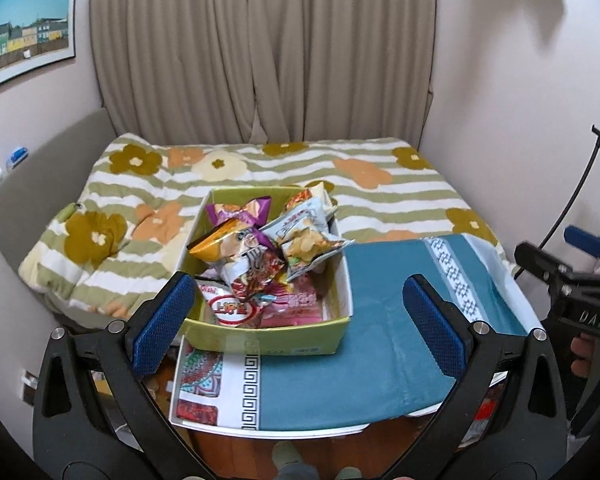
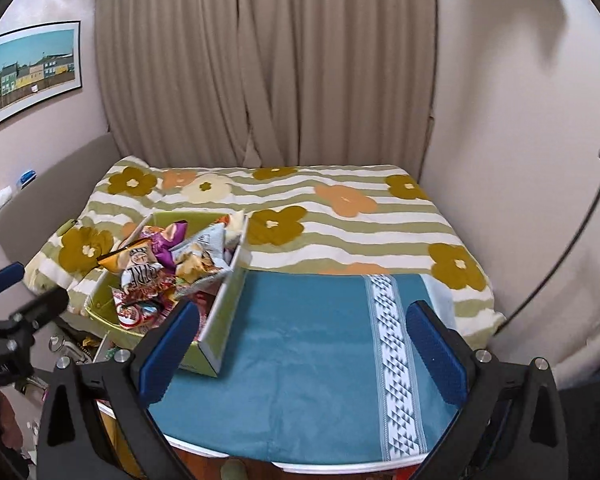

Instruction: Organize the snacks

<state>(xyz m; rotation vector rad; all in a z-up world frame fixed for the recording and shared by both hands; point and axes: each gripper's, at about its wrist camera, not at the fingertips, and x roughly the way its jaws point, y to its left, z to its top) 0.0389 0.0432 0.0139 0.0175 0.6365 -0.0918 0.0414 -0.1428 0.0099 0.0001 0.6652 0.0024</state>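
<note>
A yellow-green cardboard box (image 1: 300, 340) stands at the left end of a teal cloth (image 1: 380, 320) and is piled with snack bags (image 1: 268, 248), with a red-and-white cup lid (image 1: 232, 310) at its front. My left gripper (image 1: 300, 320) is open and empty, held back from the box's front. My right gripper (image 2: 304, 344) is open and empty over the teal cloth (image 2: 308, 340), to the right of the box (image 2: 228, 300) and its snack bags (image 2: 172, 264). The right gripper shows at the right edge of the left wrist view (image 1: 572, 276).
The cloth covers a low table in front of a bed with a striped flowered quilt (image 1: 260, 164). Beige curtains (image 1: 260, 48) hang behind. A framed picture (image 1: 28, 32) hangs on the left wall. A black cable (image 1: 580, 184) runs along the right wall.
</note>
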